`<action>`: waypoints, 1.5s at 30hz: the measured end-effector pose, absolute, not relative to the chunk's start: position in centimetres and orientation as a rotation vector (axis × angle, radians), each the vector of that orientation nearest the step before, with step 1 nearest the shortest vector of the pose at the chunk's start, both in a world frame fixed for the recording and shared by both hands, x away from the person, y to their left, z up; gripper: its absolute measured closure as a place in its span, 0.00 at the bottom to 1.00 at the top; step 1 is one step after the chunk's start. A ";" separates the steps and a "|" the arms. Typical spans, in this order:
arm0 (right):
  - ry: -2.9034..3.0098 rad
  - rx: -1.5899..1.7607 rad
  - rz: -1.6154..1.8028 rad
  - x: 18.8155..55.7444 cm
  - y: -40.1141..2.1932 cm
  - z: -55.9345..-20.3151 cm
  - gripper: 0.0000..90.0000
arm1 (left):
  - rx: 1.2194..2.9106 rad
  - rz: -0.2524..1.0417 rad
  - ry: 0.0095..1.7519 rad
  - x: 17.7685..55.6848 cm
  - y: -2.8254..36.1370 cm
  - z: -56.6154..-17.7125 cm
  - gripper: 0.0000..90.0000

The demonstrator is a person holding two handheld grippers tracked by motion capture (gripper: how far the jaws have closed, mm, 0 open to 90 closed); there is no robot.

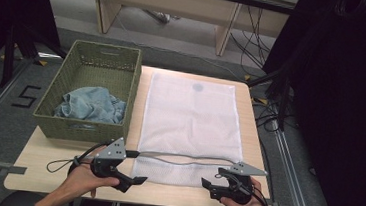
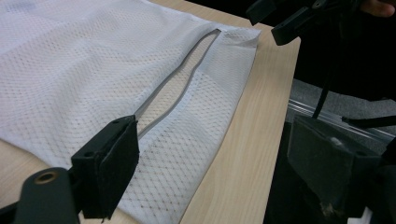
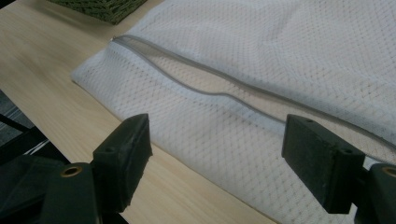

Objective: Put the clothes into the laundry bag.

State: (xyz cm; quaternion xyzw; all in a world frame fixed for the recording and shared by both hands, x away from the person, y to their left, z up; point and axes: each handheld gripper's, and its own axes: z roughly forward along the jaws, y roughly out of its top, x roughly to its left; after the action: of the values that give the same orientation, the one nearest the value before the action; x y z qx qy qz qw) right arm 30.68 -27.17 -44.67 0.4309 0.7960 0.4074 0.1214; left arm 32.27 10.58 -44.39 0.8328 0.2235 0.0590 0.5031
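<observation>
While unzipped, mesh bag (image 1: 192, 114) (table-edge close)

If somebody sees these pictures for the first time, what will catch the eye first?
The big white mesh bag lying flat in the middle of the table, its grey zipper open near the front edge. Both open grippers, left and right, hover at that edge. Left of the bag stands a green basket holding a blue cloth.
</observation>
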 end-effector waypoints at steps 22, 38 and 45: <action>2.325 1.261 1.146 31.0 -27.5 -44.8 0.27 | 2.020 0.150 0.549 32.4 10.8 -44.4 0.17; 2.325 1.258 1.127 32.8 -26.8 -45.0 0.20 | 2.041 0.163 0.563 32.3 10.7 -44.6 0.17; 2.325 1.172 1.078 34.8 -26.5 -45.3 0.20 | 2.055 0.170 0.542 32.4 10.7 -44.6 0.17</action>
State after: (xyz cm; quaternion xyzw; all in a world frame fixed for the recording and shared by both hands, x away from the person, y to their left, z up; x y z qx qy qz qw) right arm 34.82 -26.54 -45.26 0.4104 0.8143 0.3776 0.1609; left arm 32.42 10.74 -44.56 0.8436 0.2224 0.0696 0.4838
